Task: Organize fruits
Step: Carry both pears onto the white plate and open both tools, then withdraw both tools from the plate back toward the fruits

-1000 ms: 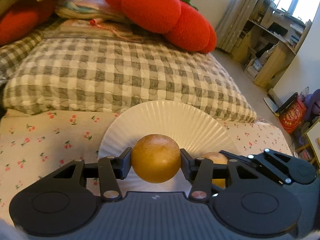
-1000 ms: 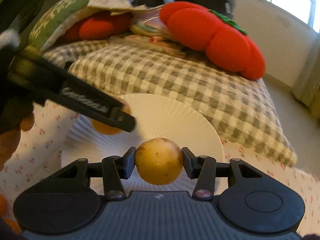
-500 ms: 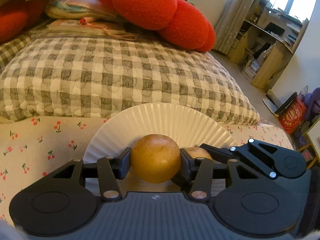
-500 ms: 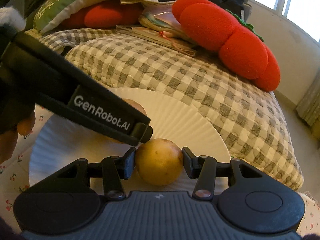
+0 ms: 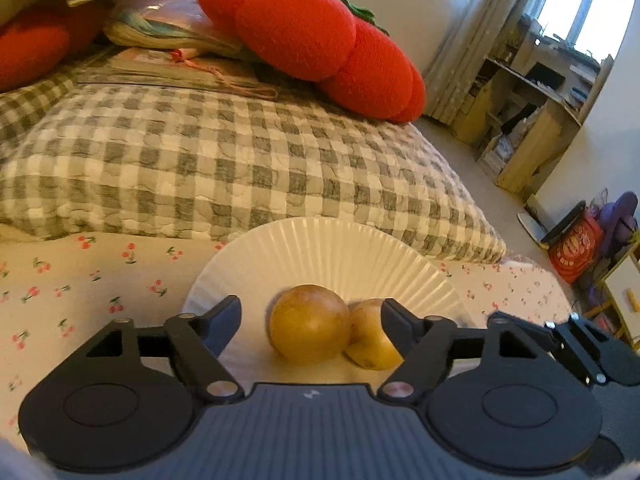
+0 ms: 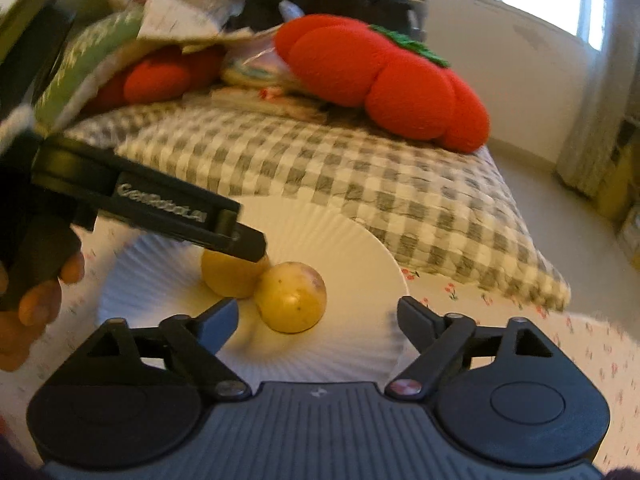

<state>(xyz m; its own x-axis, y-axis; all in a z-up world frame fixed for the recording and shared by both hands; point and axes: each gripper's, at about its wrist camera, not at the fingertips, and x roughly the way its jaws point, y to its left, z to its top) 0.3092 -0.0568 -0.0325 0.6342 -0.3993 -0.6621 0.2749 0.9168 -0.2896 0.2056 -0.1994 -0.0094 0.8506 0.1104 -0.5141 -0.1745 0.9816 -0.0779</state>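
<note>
Both tools have sprung wide since half a second ago: left tool and right tool released their yellow-brown fruits, now touching on the paper plate atop the bed.

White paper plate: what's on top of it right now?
Two round yellow-brown fruits, the darker fruit and the paler fruit, sit touching on the paper plate. Both tongs are open. The plate's near edge is hidden by the tongs.
</note>
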